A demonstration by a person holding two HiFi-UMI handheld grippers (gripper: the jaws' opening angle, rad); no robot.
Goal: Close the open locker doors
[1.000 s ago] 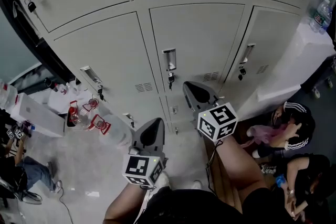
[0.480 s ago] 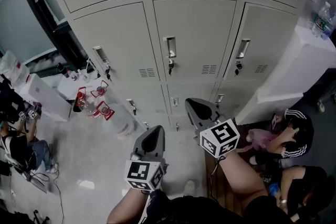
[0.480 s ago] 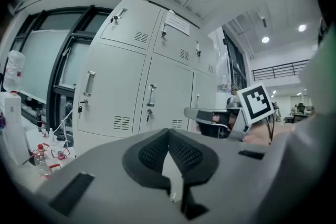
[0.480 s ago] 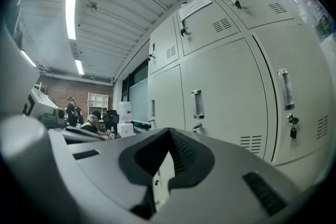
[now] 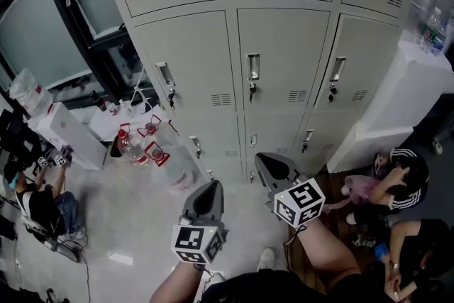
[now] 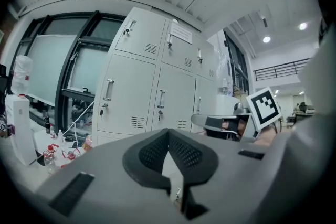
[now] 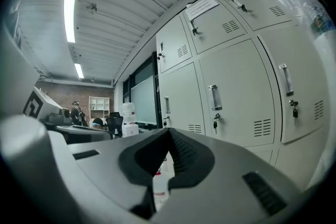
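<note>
Head view looks steeply down on a grey bank of lockers (image 5: 280,57) whose locker doors (image 5: 188,71) stand in three columns. Every door that shows there lies flush with its frame, each with a recessed handle (image 5: 253,67) and a small key hanging under it. The lockers fill the upper half of this view, well apart from both tools.

The left hand-held gripper (image 5: 208,194) is held low at the centre-left, its marker cube (image 5: 197,243) nearest the camera, pointing toward the bottom row of doors. The left gripper view shows its jaws (image 6: 168,134) pressed together at the tips with nothing between them. The right hand-held gripper (image 5: 269,165) sits just beside it, a little nearer the lockers, and the right gripper view shows its jaws (image 7: 169,132) likewise closed and empty. Neither tool touches a door.

The left gripper view also catches the right tool's marker cube (image 6: 264,107) off to its right, and a paper notice (image 6: 181,33) stuck on a top-row door.

On the floor (image 5: 120,216) left of the lockers stands a wrapped pack of water bottles (image 5: 152,152) with red labels, near a white box (image 5: 60,135). A white cabinet (image 5: 408,89) stands against the lockers' right end, with bottles (image 5: 434,28) on top. One person (image 5: 397,177) sits on the floor at the right, another (image 5: 42,202) at the far left.
</note>
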